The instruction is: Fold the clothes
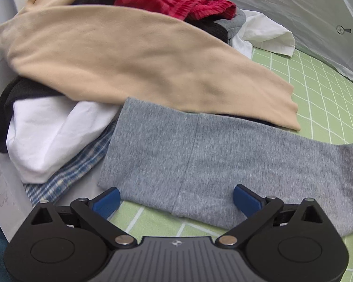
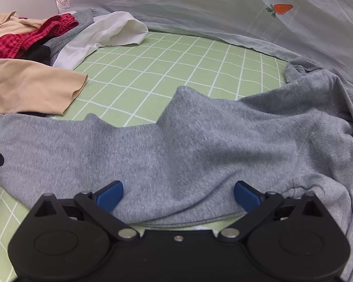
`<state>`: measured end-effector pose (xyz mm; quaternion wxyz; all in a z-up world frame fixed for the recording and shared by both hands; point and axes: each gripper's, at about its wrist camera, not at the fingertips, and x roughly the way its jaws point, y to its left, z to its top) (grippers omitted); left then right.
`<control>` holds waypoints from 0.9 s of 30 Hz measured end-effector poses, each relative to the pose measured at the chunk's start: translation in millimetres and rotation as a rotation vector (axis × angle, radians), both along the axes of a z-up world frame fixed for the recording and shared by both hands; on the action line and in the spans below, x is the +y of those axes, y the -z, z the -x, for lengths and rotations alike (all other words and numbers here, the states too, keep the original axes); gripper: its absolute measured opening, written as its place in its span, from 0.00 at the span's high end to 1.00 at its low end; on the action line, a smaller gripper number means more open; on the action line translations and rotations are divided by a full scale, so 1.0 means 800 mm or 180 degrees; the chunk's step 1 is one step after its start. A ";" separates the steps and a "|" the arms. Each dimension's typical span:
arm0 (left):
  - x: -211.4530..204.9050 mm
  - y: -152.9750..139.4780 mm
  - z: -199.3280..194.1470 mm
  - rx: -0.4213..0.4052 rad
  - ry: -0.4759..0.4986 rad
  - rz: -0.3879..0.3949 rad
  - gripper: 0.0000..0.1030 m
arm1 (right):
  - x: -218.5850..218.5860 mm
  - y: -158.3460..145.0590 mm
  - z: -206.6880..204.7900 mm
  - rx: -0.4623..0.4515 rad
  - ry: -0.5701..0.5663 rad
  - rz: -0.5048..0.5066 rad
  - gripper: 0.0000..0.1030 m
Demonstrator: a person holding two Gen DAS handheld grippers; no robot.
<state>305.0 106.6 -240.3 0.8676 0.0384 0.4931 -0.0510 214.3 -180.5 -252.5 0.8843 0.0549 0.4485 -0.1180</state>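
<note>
Surface: green sheet [image 2: 176,65] with a white grid, seemingly a bed; pale printed fabric [image 2: 247,18] rises along its far edge.
Clutter: heap of unfolded clothes at the far left corner, with a beige garment [image 1: 134,65] on top, a red checked piece [image 1: 176,2], a white shirt [image 1: 49,136] and a blue plaid piece [image 1: 70,176].
Task's thing: grey hoodie [image 2: 200,145] spread across the near edge of the sheet, partly flattened, bunched at the right end.
Step in hand: judged as early in the fold, both tools lined up over the near hem.
Next move: likely calls for closing on the near edge at both ends and carrying it over evenly.
Left claw [image 1: 176,199]: spread wide, blue pads either side of the cloth, pinching nothing.
Right claw [image 2: 178,196]: also spread wide above the hoodie, gripping nothing; contact with the cloth underneath is unclear.
</note>
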 end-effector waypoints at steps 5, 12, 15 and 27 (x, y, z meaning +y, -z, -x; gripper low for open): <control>0.011 -0.003 0.012 0.0040 -0.0144 0.0038 0.00 | 0.003 0.000 0.005 -0.0014 -0.0039 -0.0001 0.01; 0.000 -0.007 0.012 -0.0237 0.0029 -0.0274 0.01 | 0.008 -0.002 0.011 -0.0027 -0.0096 0.0015 0.01; 0.004 -0.007 0.004 -0.0266 0.0000 -0.0203 0.06 | 0.008 -0.002 0.013 -0.0026 -0.0099 0.0016 0.01; 0.021 -0.015 0.012 -0.0334 -0.0312 0.0215 0.74 | 0.013 -0.002 0.006 -0.0028 -0.0142 0.0026 0.01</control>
